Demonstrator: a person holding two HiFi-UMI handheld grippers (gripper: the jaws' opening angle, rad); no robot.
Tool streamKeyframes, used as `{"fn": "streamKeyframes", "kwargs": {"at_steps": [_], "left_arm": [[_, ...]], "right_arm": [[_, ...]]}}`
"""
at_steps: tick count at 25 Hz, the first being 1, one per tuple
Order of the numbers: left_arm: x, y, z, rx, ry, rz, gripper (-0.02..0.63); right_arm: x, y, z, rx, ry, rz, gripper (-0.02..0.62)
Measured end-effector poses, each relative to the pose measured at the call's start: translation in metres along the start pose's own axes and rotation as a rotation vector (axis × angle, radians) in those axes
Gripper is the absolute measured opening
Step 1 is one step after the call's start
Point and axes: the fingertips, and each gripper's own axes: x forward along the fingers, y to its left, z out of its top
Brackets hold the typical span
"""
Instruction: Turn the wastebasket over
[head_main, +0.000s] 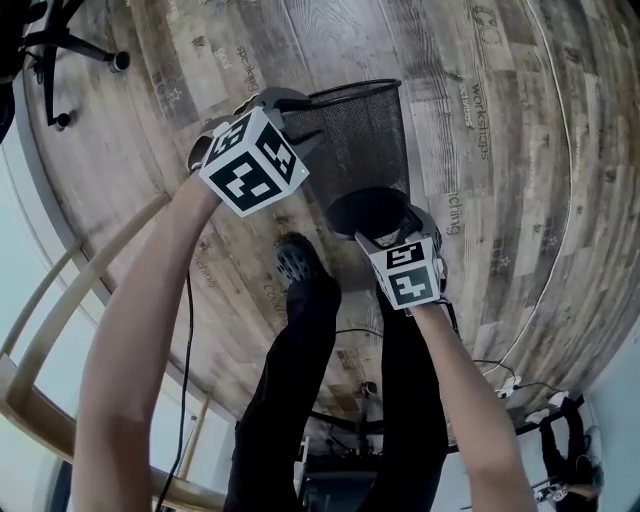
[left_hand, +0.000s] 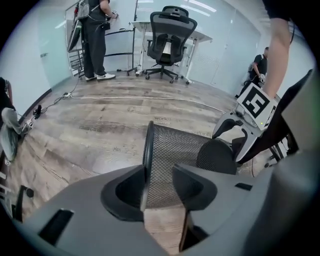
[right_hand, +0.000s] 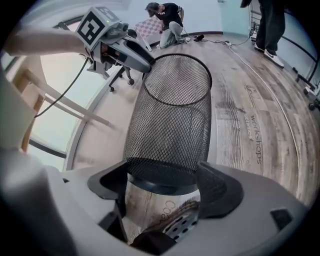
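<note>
Clamping its base, the right tool (right_hand: 165, 182) holds the sideways wastebasket (right_hand: 172, 110); left tool (left_hand: 160, 189) loosely straddles its rim.

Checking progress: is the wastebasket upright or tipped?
Tipped: the wastebasket is sideways, rim at the left gripper, base in the right gripper.

The person wears black trousers (head_main: 300, 400) and a dark shoe (head_main: 296, 262) with a perforated upper, and the arms are bare to the edge of view. Both grippers are smooth grey plastic with broad, rounded jaws hollowed dark on the inner side. The left gripper (head_main: 298, 120) bears a white cube (head_main: 252, 160) printed with black square markers, and the right gripper (head_main: 395, 222) bears a matching cube (head_main: 404, 272). A thin black cable (head_main: 187, 380) trails beside the left arm
</note>
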Motion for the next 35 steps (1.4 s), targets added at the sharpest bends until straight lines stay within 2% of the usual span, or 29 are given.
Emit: {"fn": "streamKeyframes", "kwargs": {"at_steps": [5, 10, 12, 16, 19, 23, 26, 31, 35], "left_arm": [[-0.014, -0.011, 0.012, 0.055, -0.024, -0.031, 0.09], [-0.025, -0.028, 0.021, 0.061, -0.042, -0.071, 0.057], [-0.03, -0.032, 0.022, 0.076, -0.032, -0.068, 0.052], [-0.044, -0.038, 0.021, 0.118, -0.011, -0.044, 0.048], [-0.06, -0.033, 0.023, 0.129, 0.0, 0.0, 0.046], [-0.076, -0.028, 0.032, 0.155, 0.003, 0.087, 0.046], [-0.084, -0.037, 0.036, 0.195, 0.009, 0.148, 0.046], [-0.084, -0.08, 0.043, 0.248, -0.004, 0.152, 0.046], [-0.081, -0.123, 0.046, 0.264, -0.027, 0.11, 0.046]], "right_arm": [[-0.003, -0.006, -0.016, -0.029, 0.094, 0.045, 0.408], [-0.009, -0.015, -0.027, -0.052, 0.123, 0.059, 0.407], [-0.013, -0.014, -0.024, -0.022, 0.092, 0.091, 0.407], [-0.034, -0.013, -0.015, 0.109, 0.048, 0.137, 0.406], [-0.058, -0.016, 0.014, 0.17, -0.019, 0.151, 0.405], [-0.092, -0.025, 0.074, 0.271, -0.155, 0.2, 0.406], [-0.115, -0.032, 0.119, 0.31, -0.246, 0.204, 0.405], [-0.14, -0.032, 0.169, 0.357, -0.351, 0.226, 0.405], [-0.132, -0.028, 0.165, 0.363, -0.304, 0.215, 0.405]]}}
